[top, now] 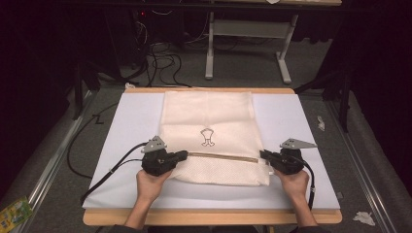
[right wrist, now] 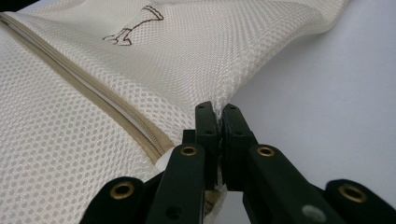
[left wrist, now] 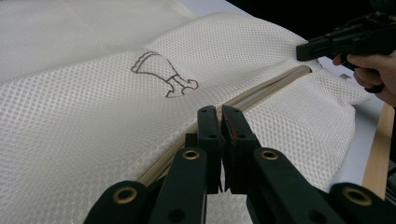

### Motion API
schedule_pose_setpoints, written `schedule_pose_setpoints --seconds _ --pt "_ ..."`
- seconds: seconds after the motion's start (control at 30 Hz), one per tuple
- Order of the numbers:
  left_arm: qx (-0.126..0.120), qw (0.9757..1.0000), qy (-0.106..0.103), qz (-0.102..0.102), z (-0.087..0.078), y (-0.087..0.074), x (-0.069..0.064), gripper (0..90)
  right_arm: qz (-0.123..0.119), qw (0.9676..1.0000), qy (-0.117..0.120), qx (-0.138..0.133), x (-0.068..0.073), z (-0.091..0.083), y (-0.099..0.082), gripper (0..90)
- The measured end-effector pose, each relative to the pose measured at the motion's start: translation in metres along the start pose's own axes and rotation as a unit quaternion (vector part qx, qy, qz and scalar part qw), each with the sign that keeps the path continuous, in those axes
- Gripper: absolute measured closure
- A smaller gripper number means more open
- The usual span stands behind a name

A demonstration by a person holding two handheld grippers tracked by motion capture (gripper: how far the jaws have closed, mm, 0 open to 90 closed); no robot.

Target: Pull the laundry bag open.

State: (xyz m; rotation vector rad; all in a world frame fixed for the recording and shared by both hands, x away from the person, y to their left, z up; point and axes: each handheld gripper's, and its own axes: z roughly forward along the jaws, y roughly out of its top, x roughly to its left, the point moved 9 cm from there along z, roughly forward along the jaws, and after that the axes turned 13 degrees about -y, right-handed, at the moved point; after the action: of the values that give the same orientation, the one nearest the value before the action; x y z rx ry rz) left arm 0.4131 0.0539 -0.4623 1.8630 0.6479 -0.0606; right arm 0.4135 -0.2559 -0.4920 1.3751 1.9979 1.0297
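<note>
A cream mesh laundry bag lies flat on the white board, with a small dress outline printed at its middle. A beige zipper runs across its near part. My left gripper sits at the zipper's left end, jaws shut on the bag there. My right gripper is at the zipper's right end, shut on the bag's edge, where mesh is pinched between the tips. The left gripper view also shows the zipper leading to the right gripper and its hand.
The board rests on a wooden table. Cables and a white table frame stand on the floor behind. Paper scraps lie at the right, a green packet at the lower left.
</note>
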Motion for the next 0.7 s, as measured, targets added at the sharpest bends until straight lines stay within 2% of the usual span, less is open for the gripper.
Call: schedule_pose_setpoints --seconds 0.3,0.5,0.7 --pt "-0.002 1.0 0.007 0.003 -0.004 0.0 0.002 87.2 0.001 1.0 -0.001 -0.001 -0.003 -0.001 0.0 88.3" --pt "-0.008 0.9999 0.005 -0.006 -0.009 0.0 0.005 87.2 0.005 1.0 -0.005 -0.004 -0.005 -0.003 0.0 88.3" --pt "-0.007 0.9999 0.014 -0.004 -0.012 0.001 0.008 87.2 0.002 1.0 -0.008 -0.006 -0.008 -0.005 0.0 88.3"
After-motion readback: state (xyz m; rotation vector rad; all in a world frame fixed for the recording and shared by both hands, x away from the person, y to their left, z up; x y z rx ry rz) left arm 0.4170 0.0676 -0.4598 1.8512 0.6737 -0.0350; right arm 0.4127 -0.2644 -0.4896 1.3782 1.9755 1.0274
